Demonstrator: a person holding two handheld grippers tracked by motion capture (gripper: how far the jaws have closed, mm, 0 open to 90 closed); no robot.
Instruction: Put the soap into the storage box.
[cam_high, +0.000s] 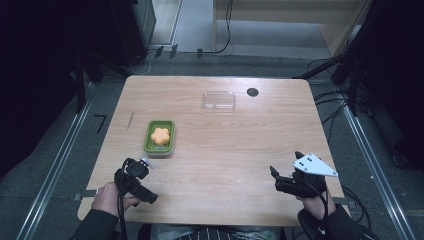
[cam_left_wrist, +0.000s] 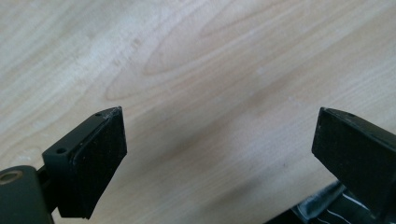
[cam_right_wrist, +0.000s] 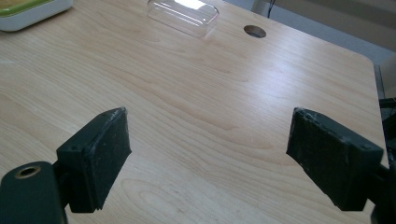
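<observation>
A green-rimmed dish (cam_high: 148, 141) sits left of the table's middle with an orange flower-shaped piece (cam_high: 160, 135) in it. A clear plastic lid (cam_high: 219, 100) lies toward the far edge; the right gripper view shows this lid (cam_right_wrist: 184, 16) ahead and a corner of the dish (cam_right_wrist: 28, 11) at upper left. My left gripper (cam_high: 137, 182) is low over the near left of the table, open, with bare wood between its jaws (cam_left_wrist: 219, 126). Near the front right, my right gripper (cam_high: 286, 170) is open too, with nothing between its jaws (cam_right_wrist: 210, 126).
A round cable hole (cam_high: 252, 92) pierces the wooden table (cam_high: 225, 150) beside the lid, and the same hole (cam_right_wrist: 255, 31) shows in the right gripper view. Cables and metal rails run along the floor on both sides. A grey three-cornered plate (cam_high: 314, 164) tops the right gripper.
</observation>
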